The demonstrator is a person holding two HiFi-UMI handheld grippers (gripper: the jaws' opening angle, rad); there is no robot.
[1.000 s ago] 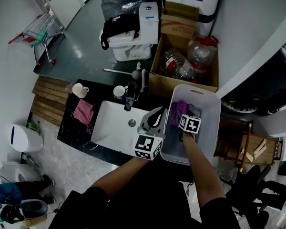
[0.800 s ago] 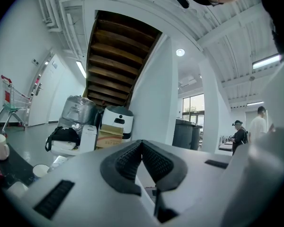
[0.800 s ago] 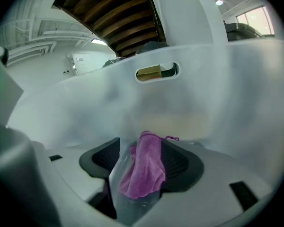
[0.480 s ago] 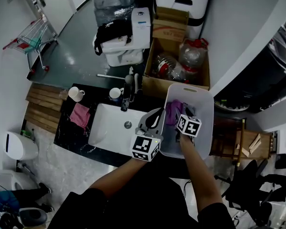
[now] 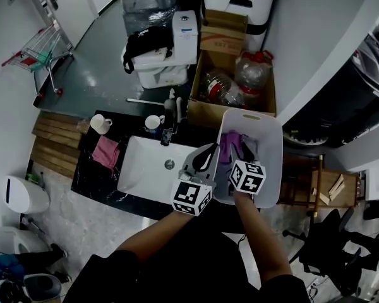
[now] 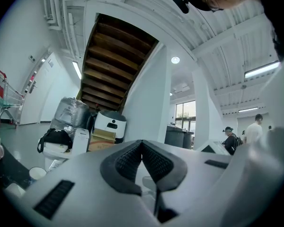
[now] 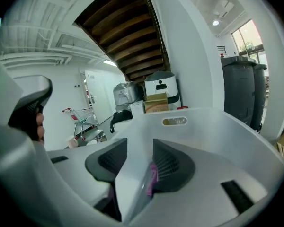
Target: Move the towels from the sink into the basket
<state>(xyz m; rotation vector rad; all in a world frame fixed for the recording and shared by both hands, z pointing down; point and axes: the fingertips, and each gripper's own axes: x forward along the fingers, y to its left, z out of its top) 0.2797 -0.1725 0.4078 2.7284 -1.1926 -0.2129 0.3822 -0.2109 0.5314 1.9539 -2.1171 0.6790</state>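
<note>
Purple towel (image 5: 230,145) lying crumpled in the white basket (image 5: 275,150)

The towel is bunched at the basket's far end, right of the white sink (image 5: 145,169). The right gripper (image 7: 139,148) is held above it, jaws apart though just closing, nothing clamped. The left gripper (image 6: 142,143) is seen with jaws pressed together.

No lettering can be read anywhere; the red print on the cardboard box (image 5: 222,40) is too blurred.
</note>
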